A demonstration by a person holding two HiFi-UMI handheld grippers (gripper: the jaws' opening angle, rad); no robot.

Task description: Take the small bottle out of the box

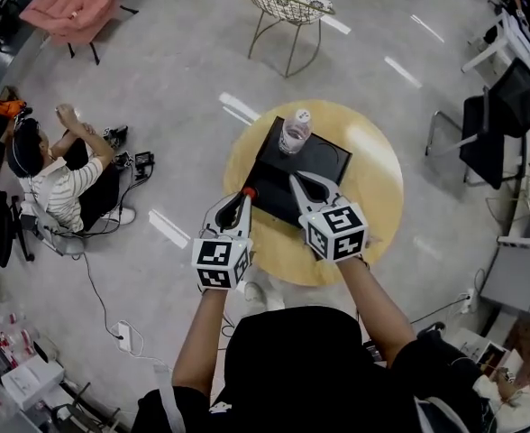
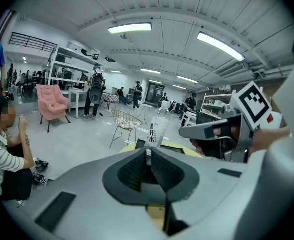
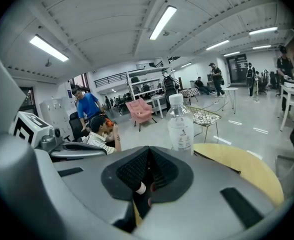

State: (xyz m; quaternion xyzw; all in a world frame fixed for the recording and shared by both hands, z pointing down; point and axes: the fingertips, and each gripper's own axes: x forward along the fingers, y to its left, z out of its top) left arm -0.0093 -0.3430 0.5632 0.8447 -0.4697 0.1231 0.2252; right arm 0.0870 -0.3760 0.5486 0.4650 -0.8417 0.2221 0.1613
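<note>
**Both grippers shut as the bottle waits in its box**

I hold the left gripper [image 1: 246, 193] and the right gripper [image 1: 294, 179] side by side above the near side of the round table [image 1: 373, 207]. Each has its jaws pressed together with nothing between them. The small bottle [image 1: 294, 133] stands upright ahead of both, beyond the jaw tips, at the far end of the black box [image 1: 333, 157]. Seen along the left gripper [image 2: 148, 151], the small bottle [image 2: 157, 129] sits almost on the jaw line. Seen along the right gripper [image 3: 148, 150], the small bottle [image 3: 180, 124] stands a little to the right of that line.

I judge the step in hand to be the approach before the grasp. To do it well, I would use one gripper only and spread its jaws wide before it gets near the bottle. I would bring the pads in on either side of the bottle's body, below the cap and above the box wall, then close gently, since thin plastic will likely give. The lift should go straight up until the base clears the rim. The other gripper can steady the box if it starts to drag.

The box is open-topped and dark inside. The bottle is the only thing I can see in it, though the grippers cover part of its near end. The bottle is clear and capped, and I cannot tell how full it is.
</note>
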